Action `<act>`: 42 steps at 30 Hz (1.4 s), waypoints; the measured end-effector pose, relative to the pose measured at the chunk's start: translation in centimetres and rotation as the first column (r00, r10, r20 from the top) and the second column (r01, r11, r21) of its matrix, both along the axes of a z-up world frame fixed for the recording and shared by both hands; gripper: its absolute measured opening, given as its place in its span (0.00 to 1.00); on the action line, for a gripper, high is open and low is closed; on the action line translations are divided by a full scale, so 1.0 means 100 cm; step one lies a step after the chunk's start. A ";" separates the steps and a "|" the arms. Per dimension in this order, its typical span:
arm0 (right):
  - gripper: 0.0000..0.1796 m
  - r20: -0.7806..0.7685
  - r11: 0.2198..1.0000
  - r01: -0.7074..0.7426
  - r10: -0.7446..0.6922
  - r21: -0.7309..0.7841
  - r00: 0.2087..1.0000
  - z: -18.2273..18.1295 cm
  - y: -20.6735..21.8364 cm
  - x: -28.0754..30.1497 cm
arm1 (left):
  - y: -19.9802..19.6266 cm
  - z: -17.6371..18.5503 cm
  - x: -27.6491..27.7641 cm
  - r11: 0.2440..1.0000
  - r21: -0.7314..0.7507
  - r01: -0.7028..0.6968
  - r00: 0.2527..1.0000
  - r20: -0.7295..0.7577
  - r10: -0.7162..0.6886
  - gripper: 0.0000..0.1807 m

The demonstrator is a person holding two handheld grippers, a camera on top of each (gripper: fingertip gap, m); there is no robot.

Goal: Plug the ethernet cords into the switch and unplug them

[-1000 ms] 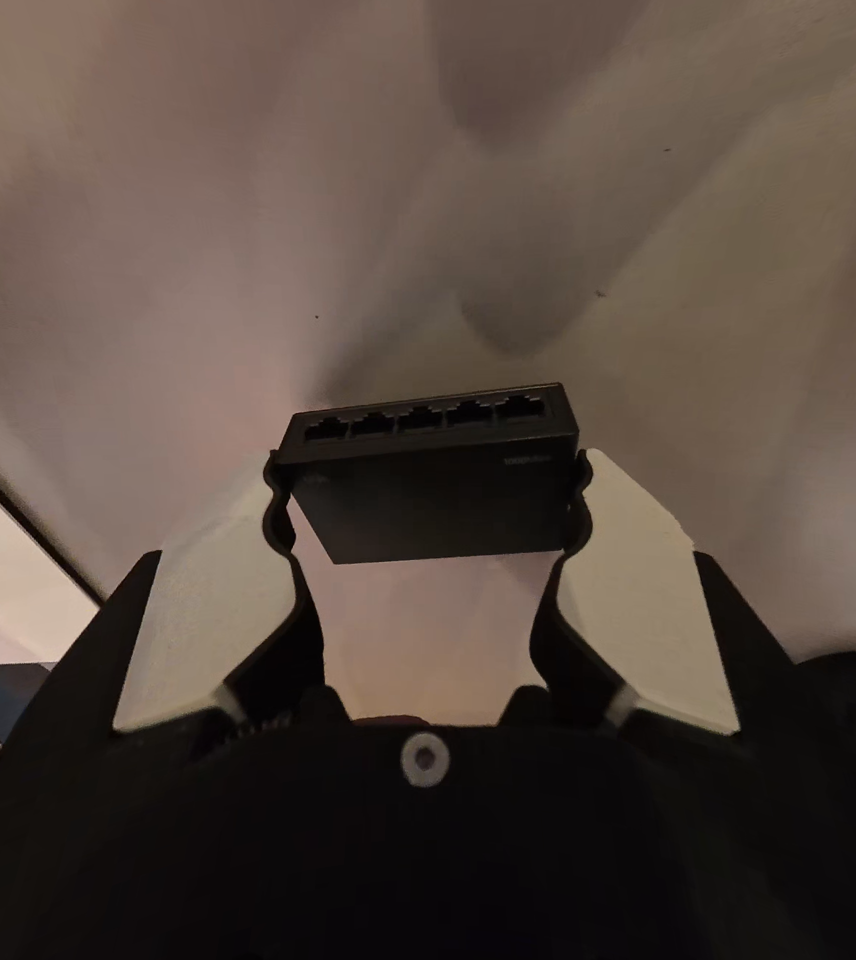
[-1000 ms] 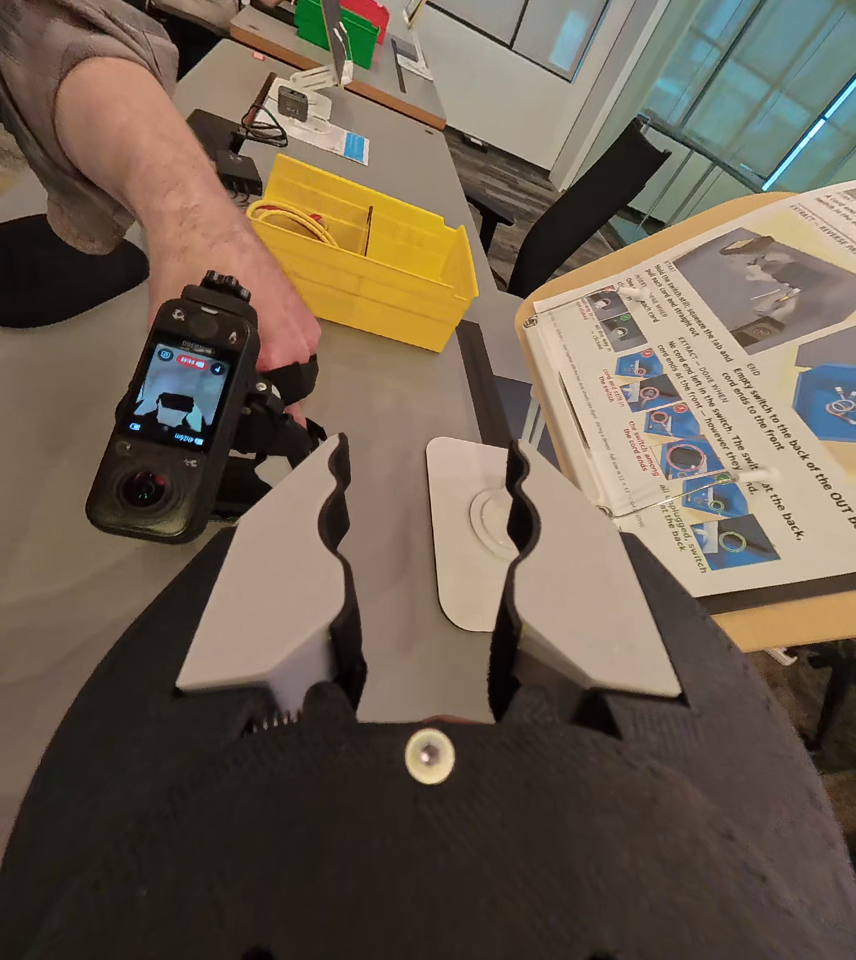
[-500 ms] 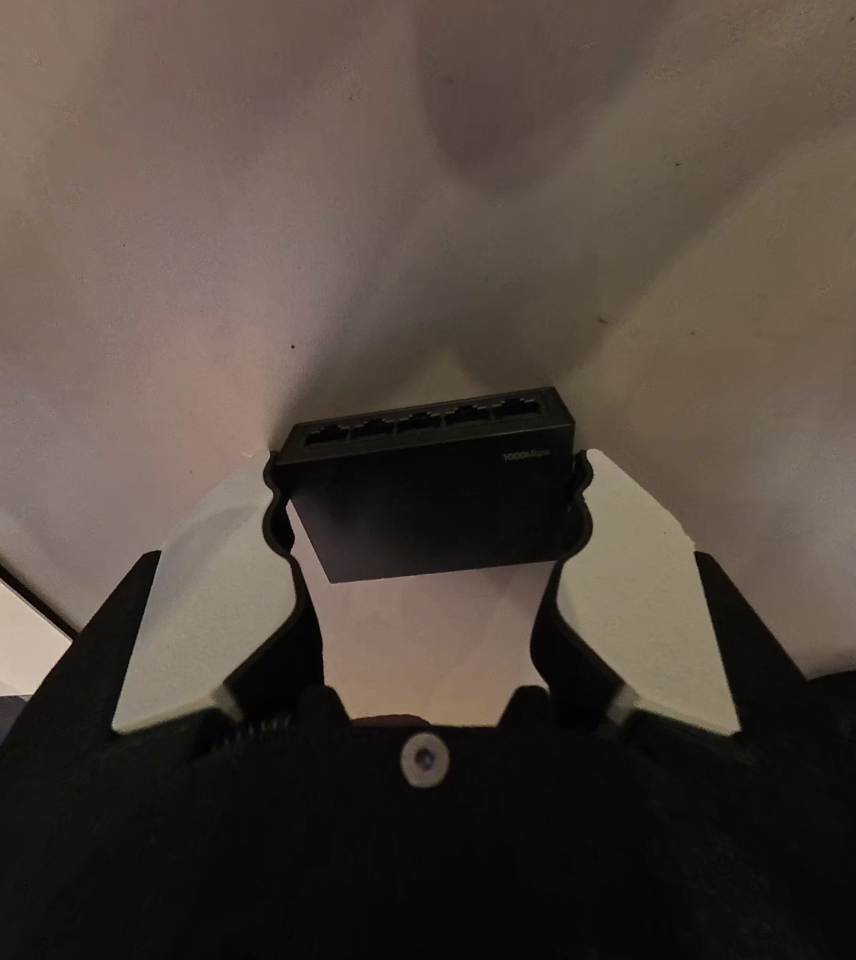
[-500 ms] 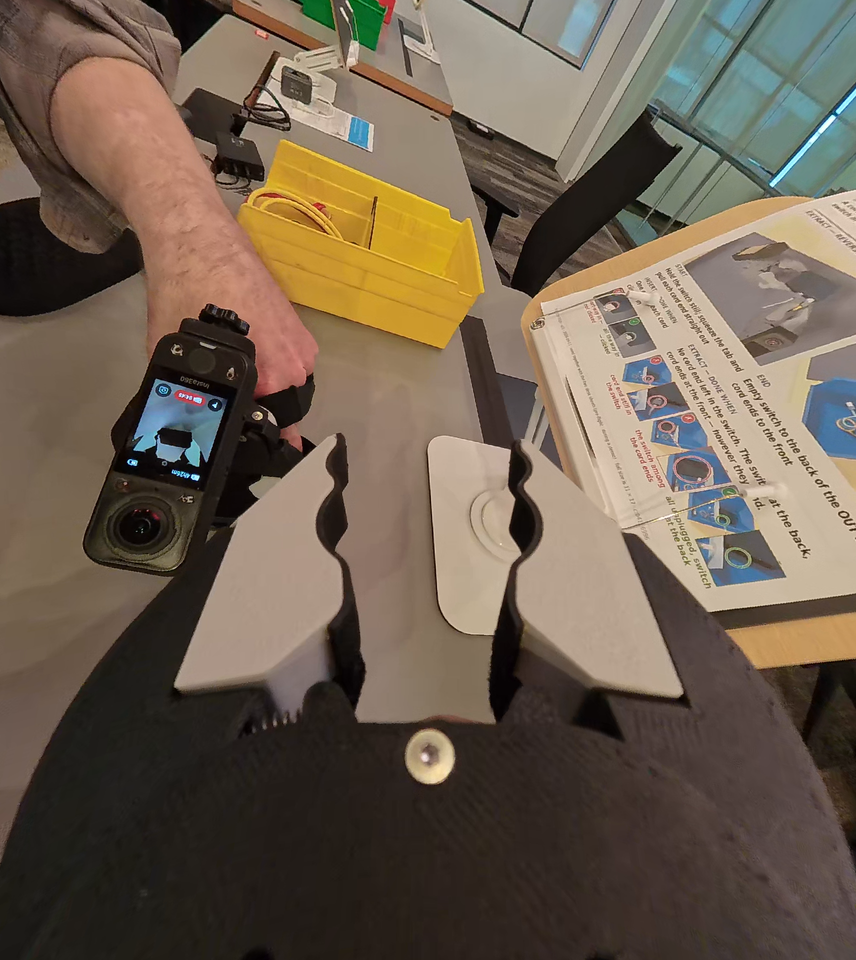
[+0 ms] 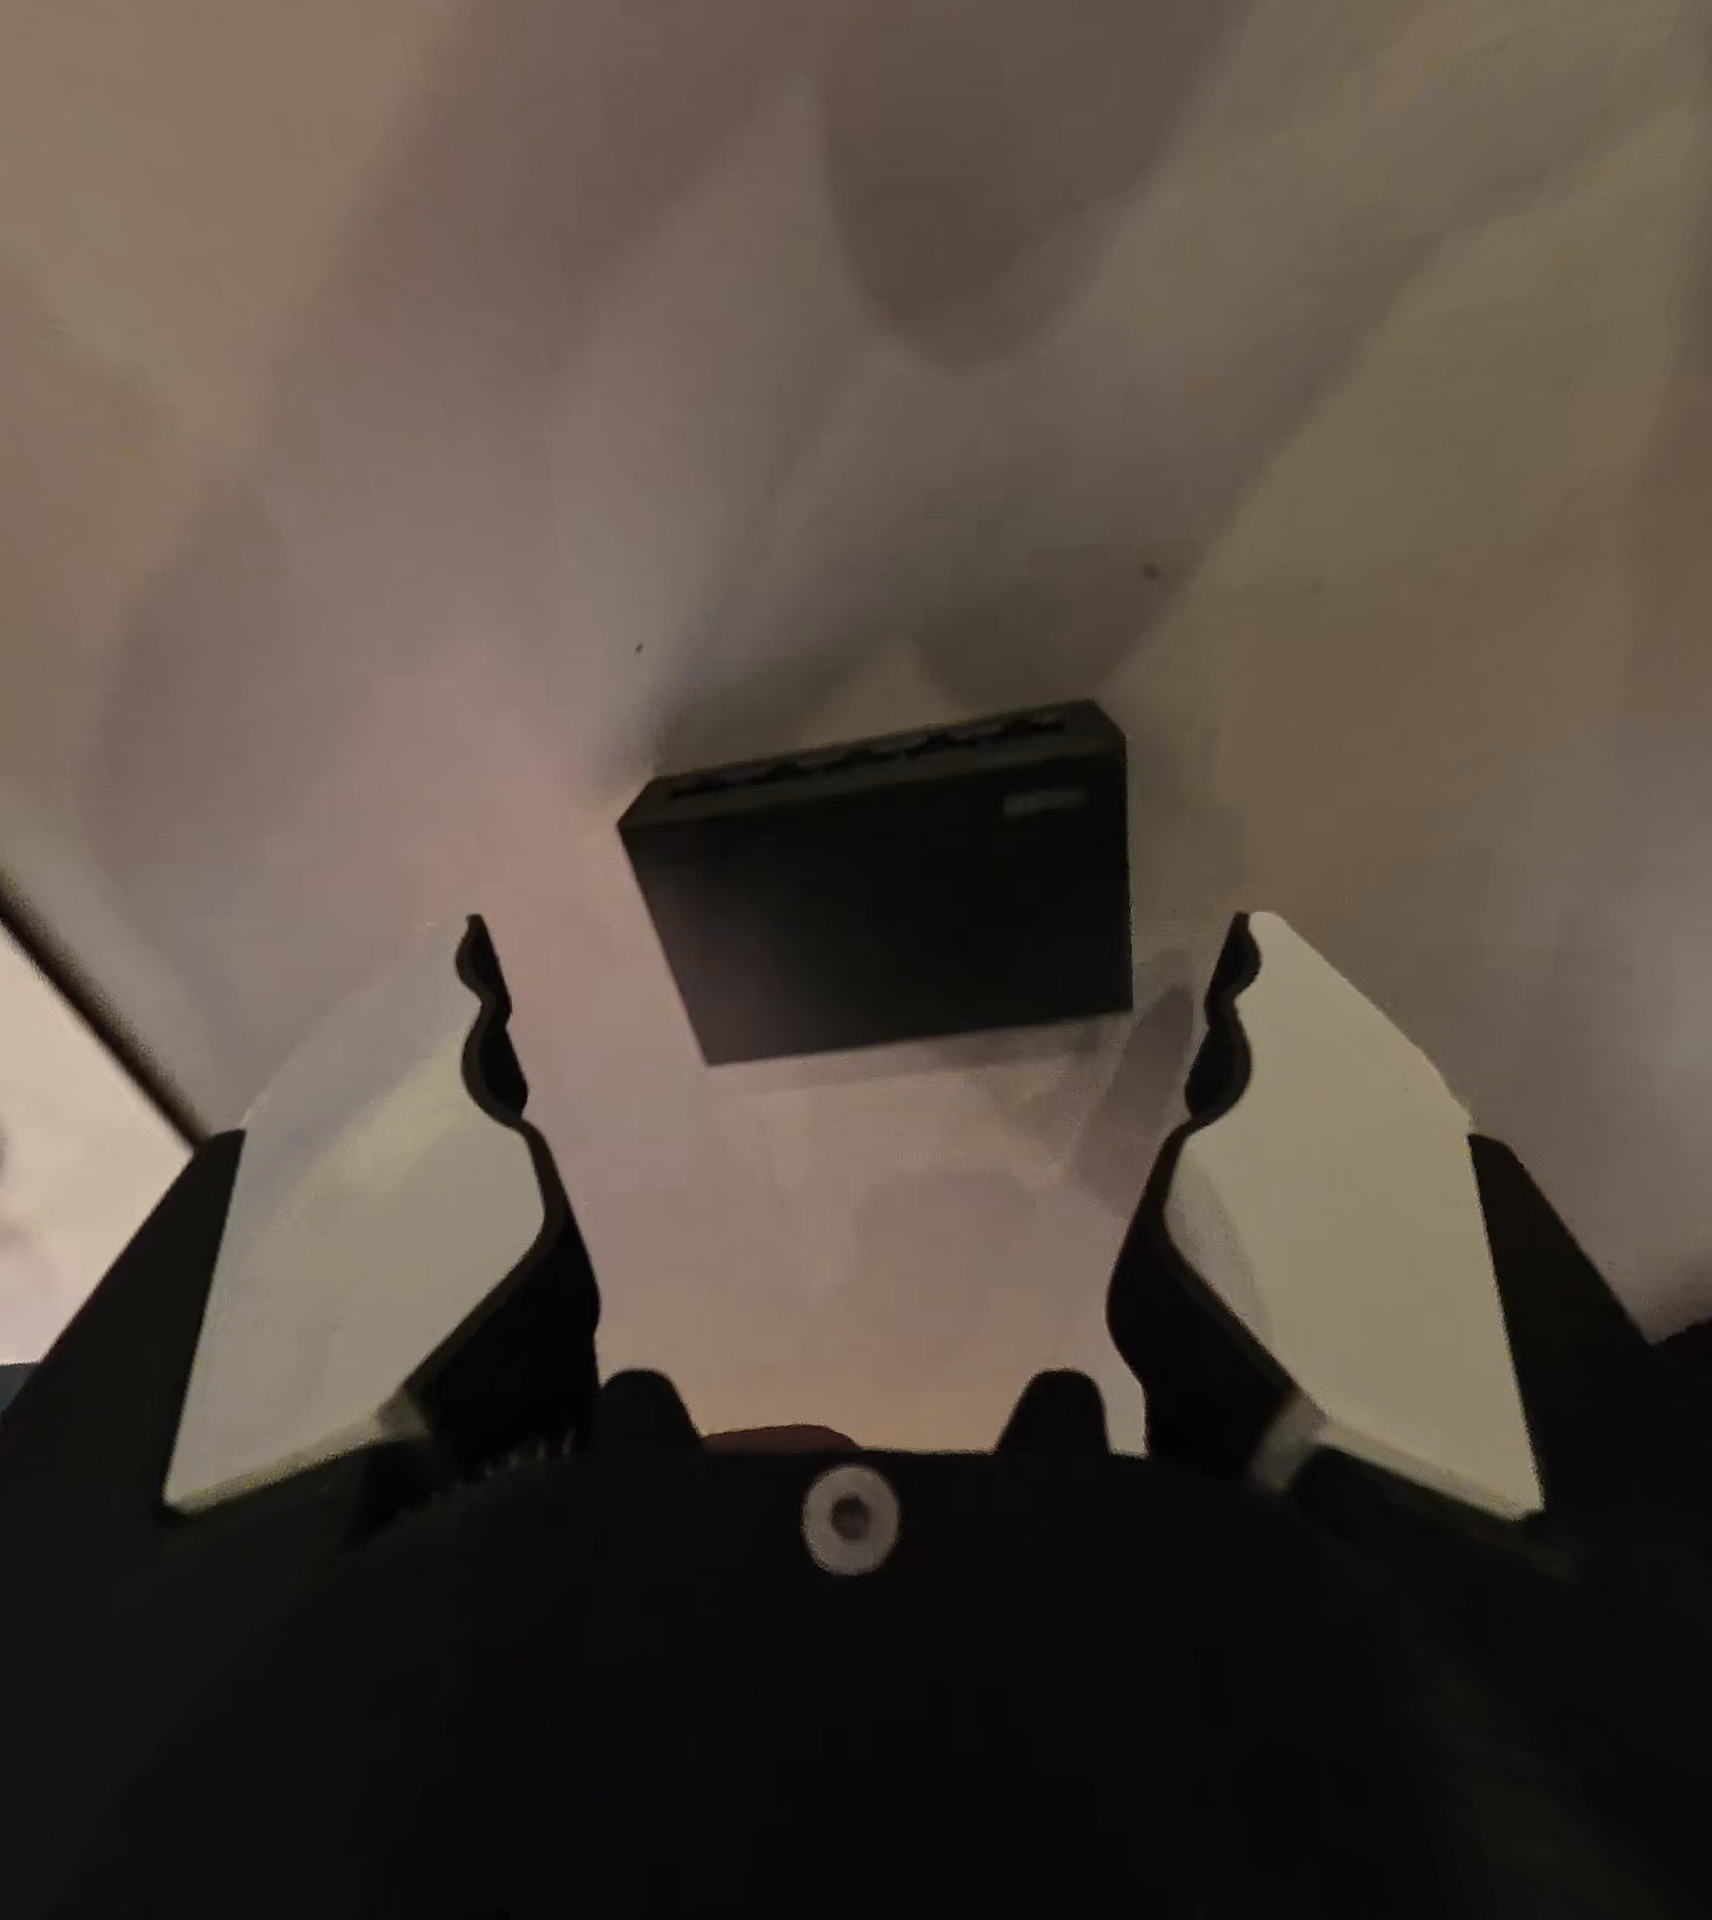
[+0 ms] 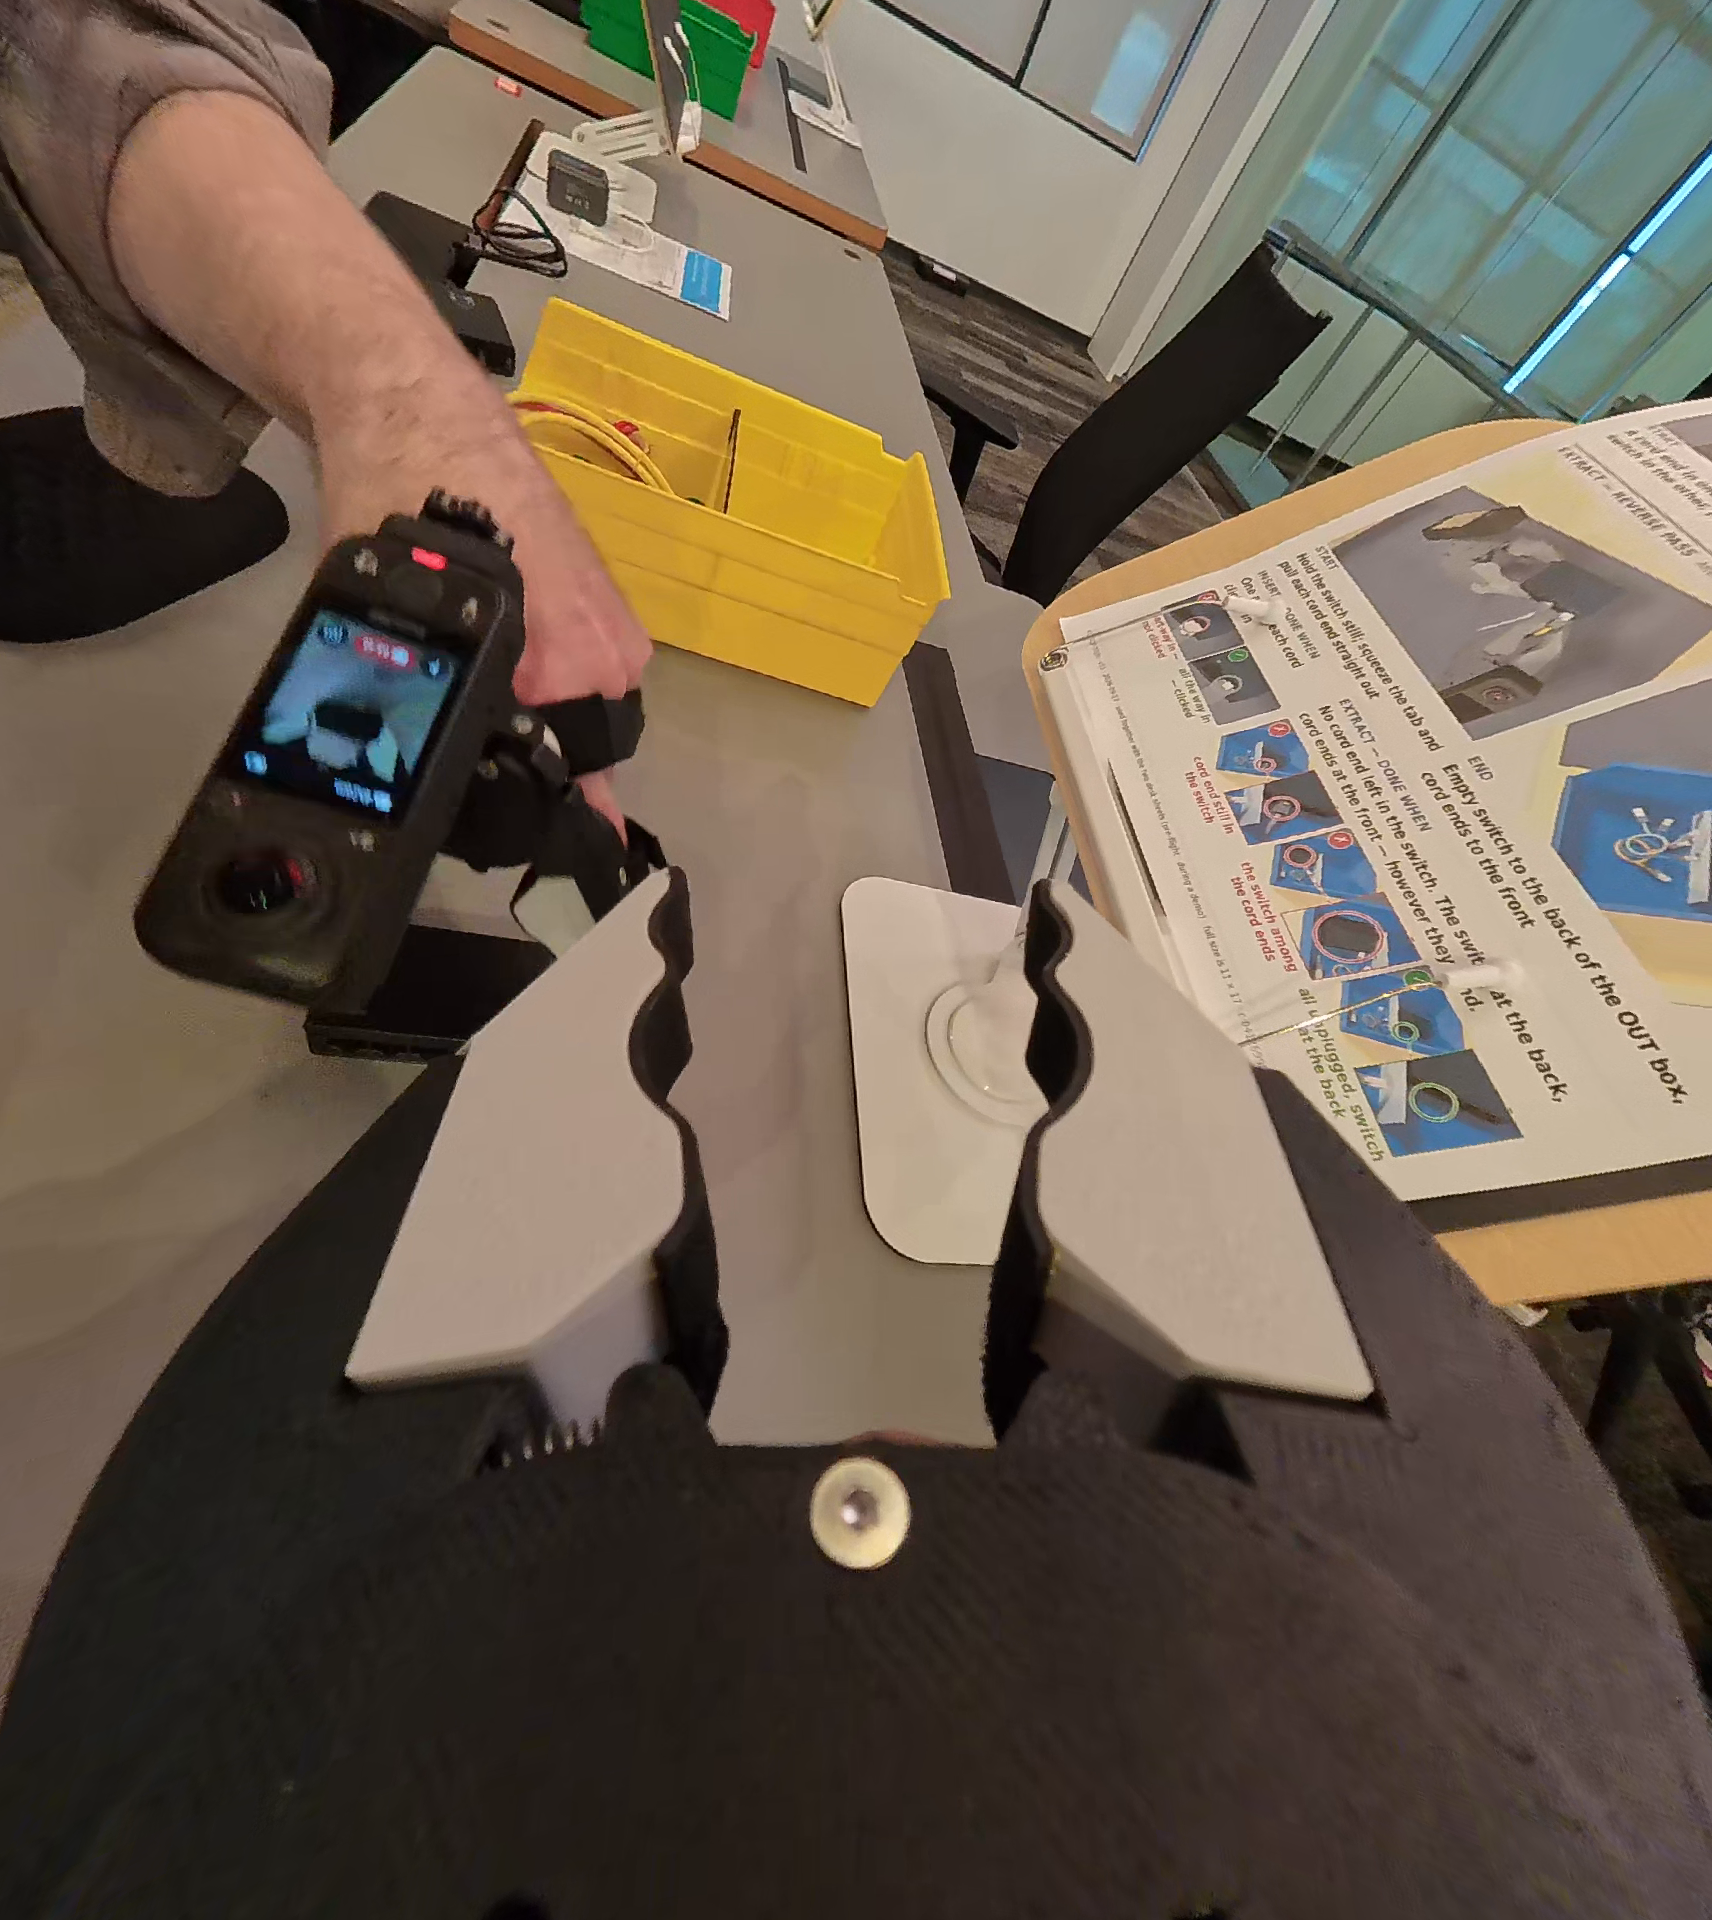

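Small black rectangular plastic switch (image 5: 893, 914) is laid flat on pale tabletop, port row faced away, ports seen empty. Yellow ethernet cords (image 6: 594, 442) are coiled in yellow bin's left compartment, well apart.

The left wrist view looks steeply down, close over the switch (image 5: 883, 894) on the surface (image 5: 416, 416); the right wrist view faces far across it — both share the switch (image 6: 395, 997).
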State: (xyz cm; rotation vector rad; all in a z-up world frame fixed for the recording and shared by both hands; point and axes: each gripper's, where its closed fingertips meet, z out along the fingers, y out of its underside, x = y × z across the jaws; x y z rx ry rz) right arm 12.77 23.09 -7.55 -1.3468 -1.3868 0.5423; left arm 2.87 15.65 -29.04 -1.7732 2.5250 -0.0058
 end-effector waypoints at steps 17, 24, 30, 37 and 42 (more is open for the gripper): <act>0.35 -0.031 1.000 0.011 -0.011 0.015 0.999 0.007 -0.001 0.010 | 0.010 -0.002 -0.001 0.753 0.137 0.644 0.765 -0.132 -0.630 0.53; 0.35 -0.032 1.000 0.012 -0.011 0.017 0.999 0.008 -0.002 0.011 | 0.000 -0.008 0.001 0.771 0.074 0.632 0.774 -0.110 -0.623 0.40; 0.35 -0.033 1.000 0.013 -0.013 0.016 0.999 0.008 -0.001 0.011 | 0.002 -0.014 -0.001 0.906 0.029 0.421 0.901 -0.126 -0.415 0.38; 0.34 -0.047 1.000 0.018 -0.018 0.009 0.999 0.009 0.001 0.012 | 0.001 -0.014 0.006 0.996 -0.046 -0.078 0.996 -0.055 0.075 0.37; 0.34 -0.074 1.000 0.025 -0.024 0.018 0.997 0.016 0.000 0.016 | -0.010 -0.010 0.015 0.863 -0.210 -0.459 0.880 0.026 0.474 0.39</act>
